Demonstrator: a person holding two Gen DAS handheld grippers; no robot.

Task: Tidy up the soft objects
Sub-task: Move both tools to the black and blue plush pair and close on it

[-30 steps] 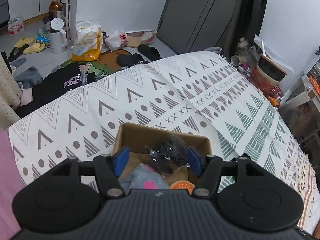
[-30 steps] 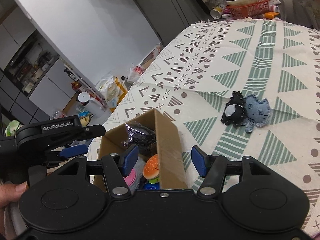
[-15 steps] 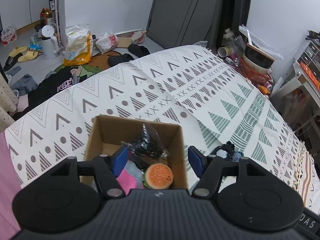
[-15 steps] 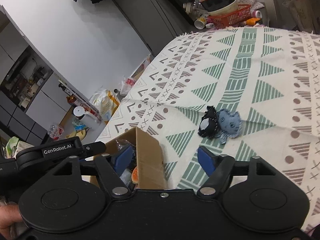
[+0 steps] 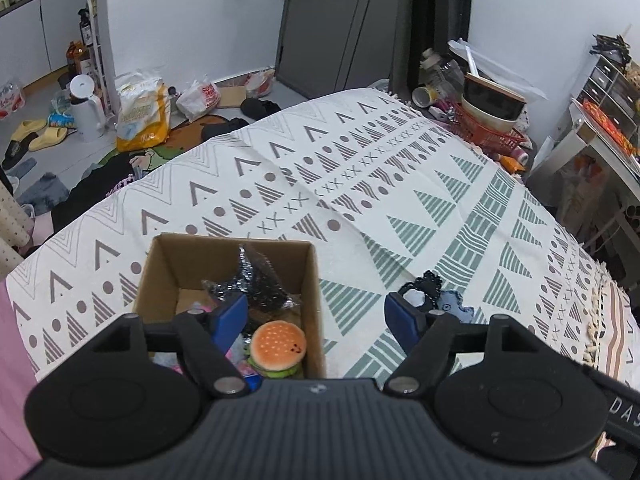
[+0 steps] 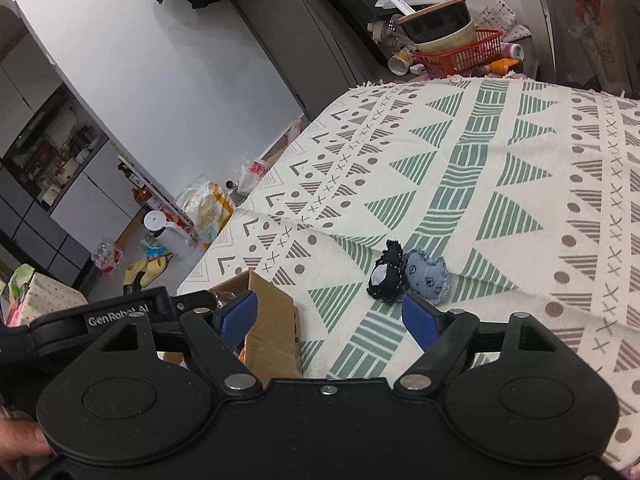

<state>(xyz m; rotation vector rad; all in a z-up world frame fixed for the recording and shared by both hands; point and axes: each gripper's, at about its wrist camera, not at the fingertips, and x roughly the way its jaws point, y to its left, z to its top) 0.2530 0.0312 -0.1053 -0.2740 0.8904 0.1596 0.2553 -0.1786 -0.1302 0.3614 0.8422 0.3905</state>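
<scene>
Two soft toys lie loose on the patterned cloth (image 5: 400,184) that covers the tabletop, and the left wrist view catches them just past the right blue pad of the left gripper (image 5: 316,316): a black toy (image 5: 420,286) touching a pale blue one (image 5: 454,304), both partly hidden by that pad. The jaws of this gripper stand wide apart with nothing between them. Under its left pad sits an open cardboard box (image 5: 312,280), close to the near edge of the tabletop. Inside the box a burger plush (image 5: 278,344) rests against the right wall, a crinkled black item (image 5: 256,284) lies behind it, and bits of pink and blue show lower down, too hidden to name.

In the right wrist view the right gripper (image 6: 328,312) also has its jaws spread wide and empty. The black toy (image 6: 386,278) and the pale blue toy (image 6: 428,276) lie side by side, touching, on a green stripe of the cloth (image 6: 520,160) just ahead of the right pad. The box (image 6: 268,320) shows only its near corner, behind the left pad. The left gripper's black arm (image 6: 100,316) reaches in from the left edge, and part of a hand (image 6: 20,438) shows at the lower left corner.
</scene>
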